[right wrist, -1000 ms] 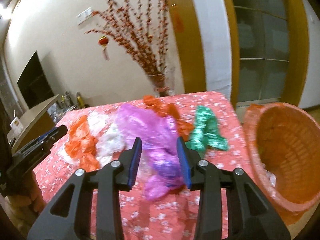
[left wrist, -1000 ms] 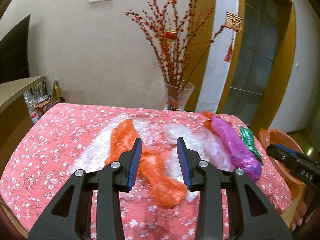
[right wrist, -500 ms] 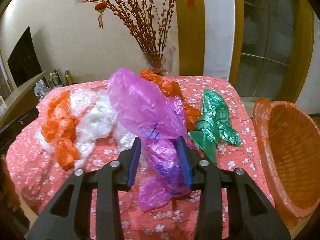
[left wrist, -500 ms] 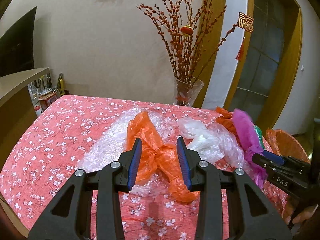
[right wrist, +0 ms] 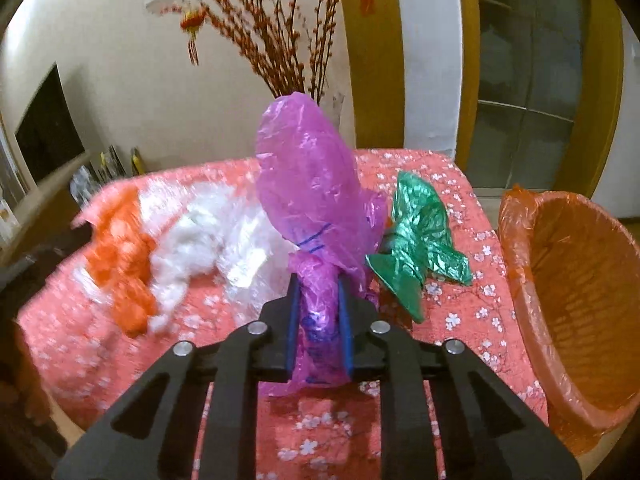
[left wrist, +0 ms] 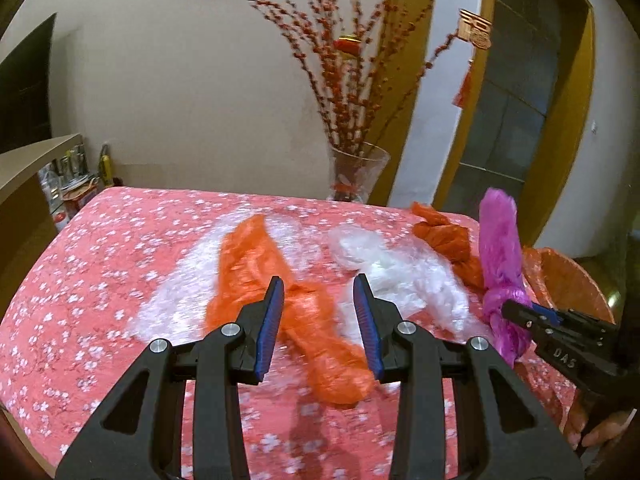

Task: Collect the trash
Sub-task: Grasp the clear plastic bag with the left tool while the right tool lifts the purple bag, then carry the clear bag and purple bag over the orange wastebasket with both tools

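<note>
Right gripper [right wrist: 320,320] has closed on the purple bag [right wrist: 308,184] and lifted it off the counter [right wrist: 472,312].
Motion blurs the orange bag [left wrist: 280,292]; the basket [right wrist: 580,304] is cut off at right. Left gripper [left wrist: 318,320] jaws gape wide, empty, above the orange bag.

home: floral tablecloth [left wrist: 120,264], vase w/ red branches [left wrist: 356,176]

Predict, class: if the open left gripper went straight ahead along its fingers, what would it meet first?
Most likely the long crumpled orange plastic bag lying between the left gripper fingers' line; depth is uncertain.
</note>
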`<action>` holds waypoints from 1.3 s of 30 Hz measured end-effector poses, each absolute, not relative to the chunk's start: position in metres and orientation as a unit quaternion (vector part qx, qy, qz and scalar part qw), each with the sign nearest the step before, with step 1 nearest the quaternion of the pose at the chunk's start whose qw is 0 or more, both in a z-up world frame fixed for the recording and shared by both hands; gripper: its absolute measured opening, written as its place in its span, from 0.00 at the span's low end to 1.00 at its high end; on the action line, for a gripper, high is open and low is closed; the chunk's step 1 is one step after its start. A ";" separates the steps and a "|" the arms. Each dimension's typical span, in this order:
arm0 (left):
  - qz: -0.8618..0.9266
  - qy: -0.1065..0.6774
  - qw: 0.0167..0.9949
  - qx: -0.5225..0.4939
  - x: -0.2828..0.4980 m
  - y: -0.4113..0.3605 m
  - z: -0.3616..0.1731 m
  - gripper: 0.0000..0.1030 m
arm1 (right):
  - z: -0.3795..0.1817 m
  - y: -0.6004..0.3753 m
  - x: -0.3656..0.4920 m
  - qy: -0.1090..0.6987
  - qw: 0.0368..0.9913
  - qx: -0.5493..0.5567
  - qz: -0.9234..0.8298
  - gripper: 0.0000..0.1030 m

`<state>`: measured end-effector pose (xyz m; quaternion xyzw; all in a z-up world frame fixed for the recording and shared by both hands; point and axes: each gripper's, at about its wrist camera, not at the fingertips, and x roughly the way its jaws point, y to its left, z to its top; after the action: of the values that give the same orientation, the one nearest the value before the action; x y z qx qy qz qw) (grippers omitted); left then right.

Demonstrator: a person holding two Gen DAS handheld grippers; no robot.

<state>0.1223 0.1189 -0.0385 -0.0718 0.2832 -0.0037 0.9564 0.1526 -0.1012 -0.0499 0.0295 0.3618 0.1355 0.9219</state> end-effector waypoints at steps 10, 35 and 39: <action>-0.045 0.319 0.946 -0.043 0.162 0.079 -0.045 0.36 | -0.007 -0.118 0.129 0.301 0.939 0.058 0.155 0.17; -0.070 0.397 0.915 0.019 0.211 0.057 -0.085 0.17 | -0.017 -0.136 0.133 0.325 0.932 0.083 0.140 0.17; -0.072 0.379 0.923 0.004 0.204 0.063 -0.078 0.10 | -0.014 -0.137 0.129 0.321 0.933 0.084 0.137 0.17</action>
<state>0.2043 0.0632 -0.0778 0.0040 0.3789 -0.0715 0.9227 0.1294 -0.1373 -0.0137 0.0841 0.3209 0.1371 0.9334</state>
